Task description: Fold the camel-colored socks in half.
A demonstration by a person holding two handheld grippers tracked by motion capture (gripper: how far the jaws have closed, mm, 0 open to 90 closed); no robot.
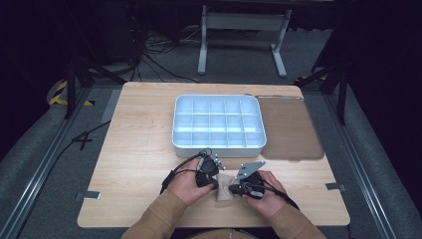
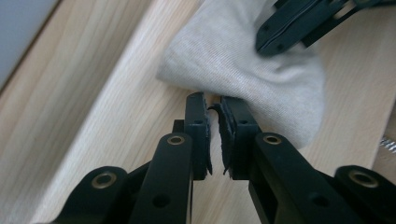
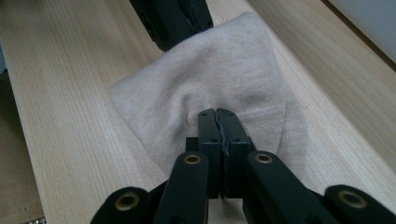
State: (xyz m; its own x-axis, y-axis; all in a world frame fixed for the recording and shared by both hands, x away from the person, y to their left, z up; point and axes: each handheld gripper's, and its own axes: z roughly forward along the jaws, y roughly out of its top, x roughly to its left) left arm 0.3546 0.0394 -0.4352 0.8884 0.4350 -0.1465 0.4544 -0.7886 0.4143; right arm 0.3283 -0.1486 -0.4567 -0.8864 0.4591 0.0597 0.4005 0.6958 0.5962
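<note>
A small beige cloth (image 1: 225,189) lies bunched on the wooden table near its front edge, between my two grippers. In the left gripper view my left gripper (image 2: 212,100) has its tips at the near edge of the cloth (image 2: 243,60), nipping that edge, with only a thin slit between the pads. My right gripper (image 3: 217,112) is shut on the cloth (image 3: 210,79), which puckers around its tips. In the high view the left gripper (image 1: 215,185) and the right gripper (image 1: 233,189) face each other across the cloth, each in a hand.
A white tray (image 1: 174,134) with several empty compartments stands past the hands at mid-table. A brown mat (image 1: 291,129) lies to its right. The table's front edge is close behind the forearms. Bare wood stretches to the left.
</note>
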